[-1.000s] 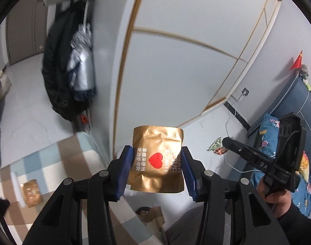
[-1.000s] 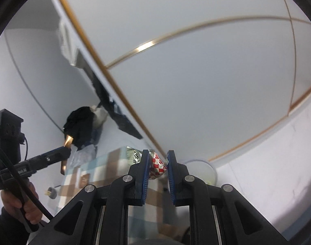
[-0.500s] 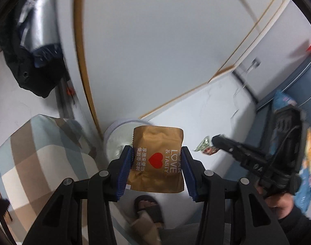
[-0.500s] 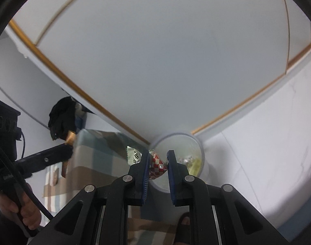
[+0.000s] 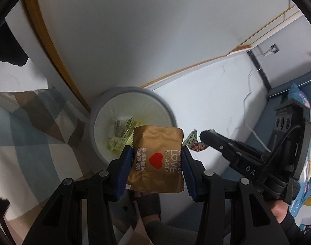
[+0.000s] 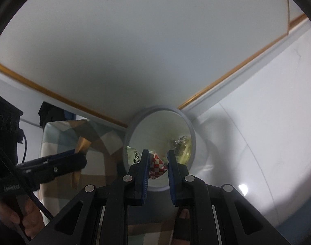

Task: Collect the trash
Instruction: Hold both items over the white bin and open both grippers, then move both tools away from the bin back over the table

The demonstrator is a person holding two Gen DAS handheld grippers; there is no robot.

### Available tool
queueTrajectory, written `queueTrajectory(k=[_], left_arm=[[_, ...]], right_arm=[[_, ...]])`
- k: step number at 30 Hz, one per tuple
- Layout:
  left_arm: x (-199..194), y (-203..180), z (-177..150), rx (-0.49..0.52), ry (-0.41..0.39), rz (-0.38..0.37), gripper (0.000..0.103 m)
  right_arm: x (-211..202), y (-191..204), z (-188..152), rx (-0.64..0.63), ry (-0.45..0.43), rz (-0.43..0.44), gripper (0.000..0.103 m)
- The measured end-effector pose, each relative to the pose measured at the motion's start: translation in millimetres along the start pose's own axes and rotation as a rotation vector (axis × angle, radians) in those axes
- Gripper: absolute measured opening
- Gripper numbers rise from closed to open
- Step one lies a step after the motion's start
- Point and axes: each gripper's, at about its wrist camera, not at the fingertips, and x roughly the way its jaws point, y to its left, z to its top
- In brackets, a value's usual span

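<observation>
Left wrist view: the gold wrapper (image 5: 157,161) sits pinched in the half-open left gripper (image 5: 157,164) above the white bin (image 5: 167,110); the right gripper (image 6: 157,170), nearly closed, clamps a red-checked wrapper (image 6: 157,164) over it

Light was dim and flat indoors, greyish, with a dark shading across the white wardrobe door (image 6: 155,47). A small glare spot shone on the glossy floor (image 6: 242,189). Fisheye bending curved every straight edge, and black vignetting ringed both views. The bin rim (image 5: 135,89) was smeared with motion blur.
</observation>
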Motion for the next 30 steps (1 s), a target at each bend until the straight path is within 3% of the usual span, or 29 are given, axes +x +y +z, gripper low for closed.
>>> queueTrajectory(k=[13,21,24,30], left_arm=[[46,2,10,-0.037,0.134,0.07,0.042],[51,11,22,-0.096,0.145,0.036,0.045],[50,16,23,-0.114,0.142,0.031,0.056],[53,17,24,-0.108,0.166,0.027,0.061]], right_arm=[[59,-19,-7,0.089,0.066,0.001,0.017],[75,-19,-15,0.09,0.101,0.002,0.017],[75,-18,-14,0.093,0.102,0.004,0.018],[54,-25,-20,0.121,0.082,-0.014,0.018]])
